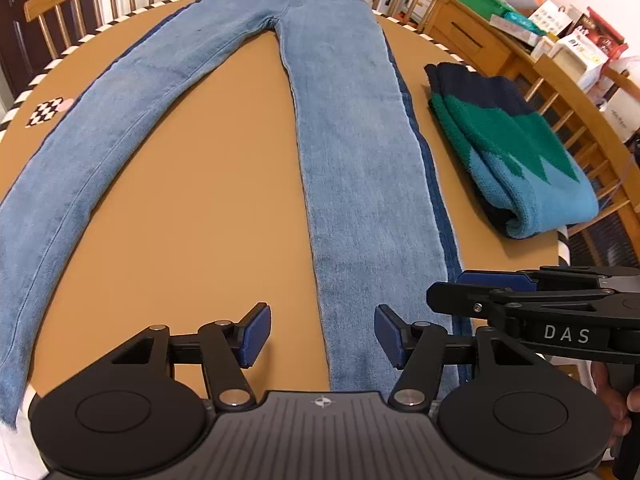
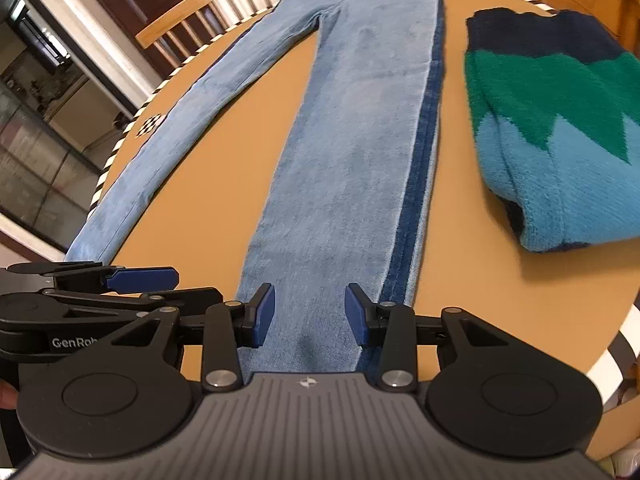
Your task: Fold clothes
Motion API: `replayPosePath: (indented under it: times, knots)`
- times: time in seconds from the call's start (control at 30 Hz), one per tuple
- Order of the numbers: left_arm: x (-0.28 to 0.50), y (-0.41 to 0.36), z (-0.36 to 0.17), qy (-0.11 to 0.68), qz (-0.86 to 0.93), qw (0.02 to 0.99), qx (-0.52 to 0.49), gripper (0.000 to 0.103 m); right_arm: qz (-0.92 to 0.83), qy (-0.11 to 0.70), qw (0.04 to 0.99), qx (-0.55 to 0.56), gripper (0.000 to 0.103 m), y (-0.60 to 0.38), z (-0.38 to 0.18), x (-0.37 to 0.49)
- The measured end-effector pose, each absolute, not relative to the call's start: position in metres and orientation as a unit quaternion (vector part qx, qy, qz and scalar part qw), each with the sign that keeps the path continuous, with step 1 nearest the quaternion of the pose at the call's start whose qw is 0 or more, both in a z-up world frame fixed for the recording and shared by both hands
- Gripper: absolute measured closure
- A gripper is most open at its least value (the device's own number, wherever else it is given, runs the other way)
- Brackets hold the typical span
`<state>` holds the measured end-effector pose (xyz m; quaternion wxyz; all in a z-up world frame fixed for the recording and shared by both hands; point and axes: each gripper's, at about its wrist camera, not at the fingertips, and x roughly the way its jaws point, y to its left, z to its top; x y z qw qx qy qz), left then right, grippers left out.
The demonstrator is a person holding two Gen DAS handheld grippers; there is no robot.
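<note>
Jeans (image 1: pixel 344 128) lie flat across the table (image 1: pixel 208 200), legs spread for folding. Folded sweater (image 1: pixel 516 152) waits by the right edge. Left gripper (image 1: pixel 322 336) and right gripper (image 2: pixel 310 314) hover with jaws apart, empty, over 1 leg's hem.

"DAS" on right tool (image 1: pixel 496 292) ("GenRob" on left tool (image 2: pixel 160 280)).

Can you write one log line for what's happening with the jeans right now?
light blue denim jeans: flat, legs spread, unfolded | left gripper: open, empty | right gripper: open over leg hem | folded blue-green knit sweater: beside jeans
</note>
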<state>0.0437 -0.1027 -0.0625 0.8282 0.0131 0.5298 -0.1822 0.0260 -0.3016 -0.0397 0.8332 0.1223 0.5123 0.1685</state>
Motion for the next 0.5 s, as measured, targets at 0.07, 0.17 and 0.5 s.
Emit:
replayPosePath:
  times: [0.07,0.17,0.5]
  knots:
    - [0.041,-0.106,-0.061,0.529,-0.174,0.830,0.018,0.035,0.176,0.515,0.831,0.117,0.062,-0.300,-0.042,0.028]
    - [0.043,-0.108,-0.062,0.529,-0.173,0.830,0.018,0.032,0.175,0.514,0.833,0.107,0.062,-0.297,-0.043,0.030]
    - [0.059,-0.111,-0.074,0.546,-0.169,0.821,-0.015,0.033,0.155,0.509,0.844,0.065,0.062,-0.297,-0.036,0.044]
